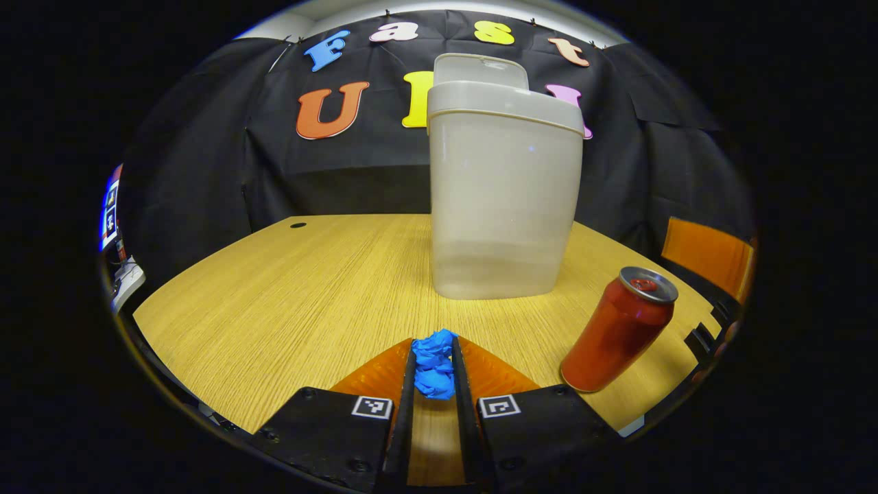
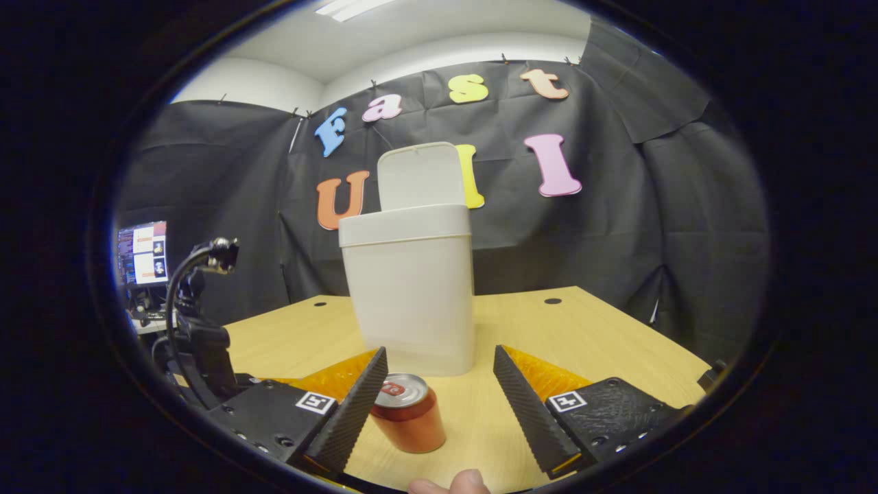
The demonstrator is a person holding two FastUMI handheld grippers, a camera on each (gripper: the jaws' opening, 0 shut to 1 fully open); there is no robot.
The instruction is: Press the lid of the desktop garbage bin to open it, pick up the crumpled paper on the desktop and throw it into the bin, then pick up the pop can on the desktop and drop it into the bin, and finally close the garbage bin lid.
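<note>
Where fingers pinch it, crumpled paper: bright blue, tightly wadded.

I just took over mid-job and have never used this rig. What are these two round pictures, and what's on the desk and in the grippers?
There is no robot arm: a person holds a two-finger gripper in each hand, and a fisheye camera rides on each, looking along its fingers. In the left gripper view, the left gripper is shut on the blue crumpled paper just above the wooden desk. Ahead stands the white garbage bin with its lid flipped up; the red pop can stands to the right. In the right gripper view, the right gripper is open, with the can upright on the desk beside one finger, not gripped.
</note>
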